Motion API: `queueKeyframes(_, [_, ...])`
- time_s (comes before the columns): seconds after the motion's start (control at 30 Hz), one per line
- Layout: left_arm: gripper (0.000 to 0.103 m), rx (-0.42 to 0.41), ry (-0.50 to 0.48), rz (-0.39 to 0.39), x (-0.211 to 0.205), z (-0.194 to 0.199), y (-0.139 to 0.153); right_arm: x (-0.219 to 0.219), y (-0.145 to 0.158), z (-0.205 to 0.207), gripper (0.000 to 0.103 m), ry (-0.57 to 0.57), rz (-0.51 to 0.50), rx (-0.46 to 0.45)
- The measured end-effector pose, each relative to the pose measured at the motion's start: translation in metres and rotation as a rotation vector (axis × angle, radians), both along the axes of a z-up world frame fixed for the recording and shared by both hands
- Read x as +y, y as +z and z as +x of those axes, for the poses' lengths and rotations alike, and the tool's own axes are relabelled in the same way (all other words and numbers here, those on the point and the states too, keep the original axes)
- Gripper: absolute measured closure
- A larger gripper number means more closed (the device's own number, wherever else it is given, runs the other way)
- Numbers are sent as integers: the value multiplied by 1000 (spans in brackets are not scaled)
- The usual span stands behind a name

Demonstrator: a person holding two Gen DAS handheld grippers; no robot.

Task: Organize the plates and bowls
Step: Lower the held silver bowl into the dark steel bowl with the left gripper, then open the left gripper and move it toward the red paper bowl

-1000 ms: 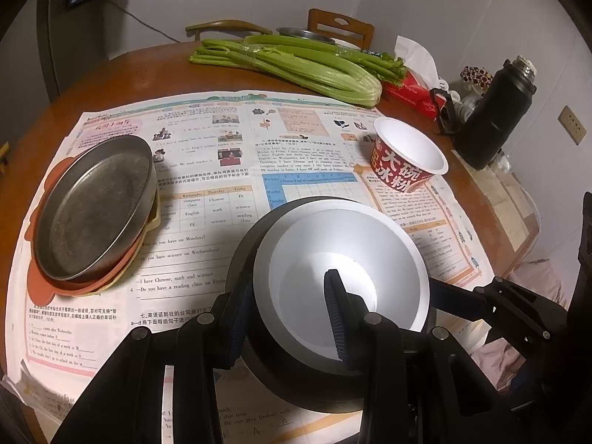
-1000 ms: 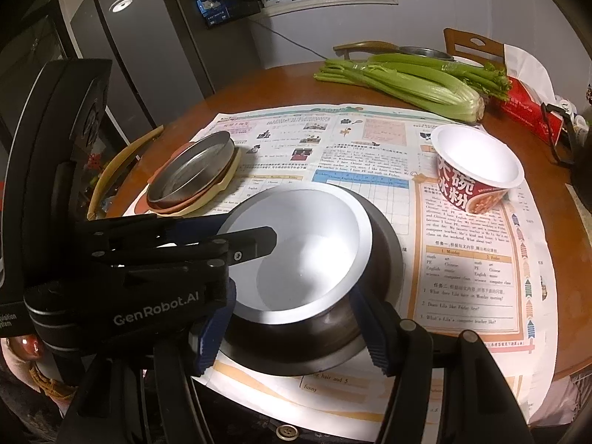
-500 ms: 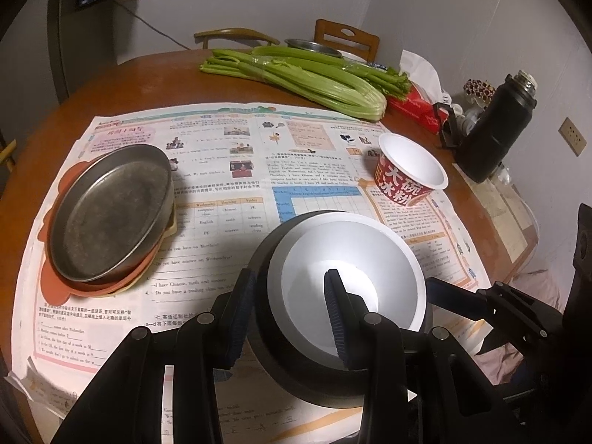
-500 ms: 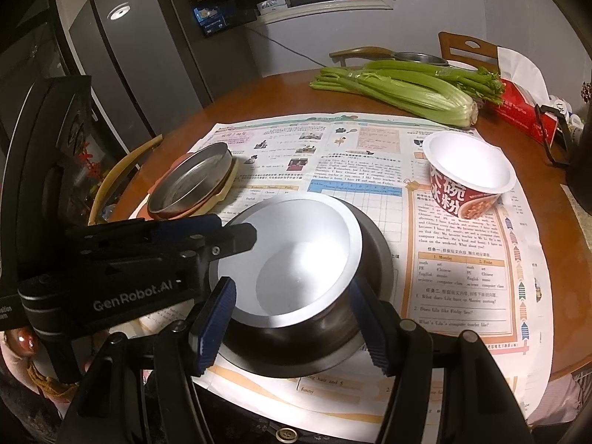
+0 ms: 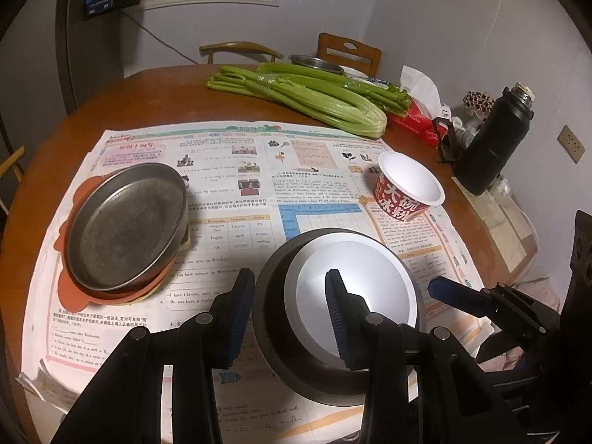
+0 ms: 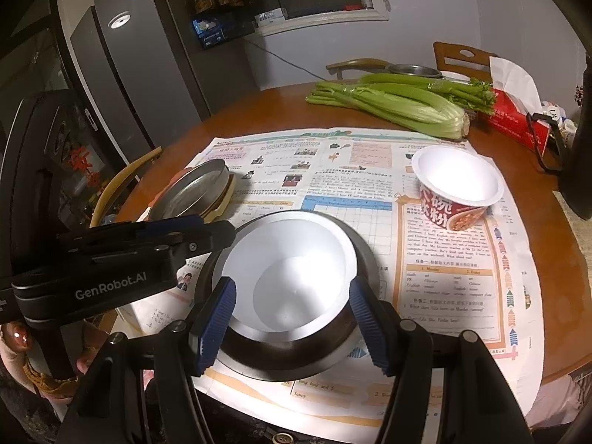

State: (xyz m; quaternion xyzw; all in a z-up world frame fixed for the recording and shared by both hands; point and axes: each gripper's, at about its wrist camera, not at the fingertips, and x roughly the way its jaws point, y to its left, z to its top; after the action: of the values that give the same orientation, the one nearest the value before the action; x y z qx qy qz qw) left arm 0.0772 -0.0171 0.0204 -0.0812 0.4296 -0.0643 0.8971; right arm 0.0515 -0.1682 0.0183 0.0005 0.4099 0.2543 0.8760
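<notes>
The white bowl [image 5: 370, 270] sits inside a dark metal bowl [image 5: 273, 314] low in the middle of the frame. The left gripper [image 5: 286, 318] straddles both rims, its jaws opening. The right gripper [image 6: 292, 329] hugs the white bowl. A metal plate [image 5: 125, 222] sits at left.

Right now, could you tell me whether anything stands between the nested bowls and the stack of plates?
Nothing visible does: only flat newspaper lies between the nested bowls and the stack of plates. The noodle cup stands off to the other side.
</notes>
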Motion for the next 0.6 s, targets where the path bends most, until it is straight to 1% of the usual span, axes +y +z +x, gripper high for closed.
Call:
queueKeyframes(0.17, [59, -15, -3, 8, -2, -1, 6, -6, 6, -1, 39, -17, 15, -31])
queueKeyframes(0.47, [54, -44, -14, 17, -10, 2, 18, -28, 27, -2, 39, -77, 37, -119])
queueKeyframes(0.6, [54, -54, -30, 22, -17, 9, 25, -42, 32, 3, 39, -113, 54, -131])
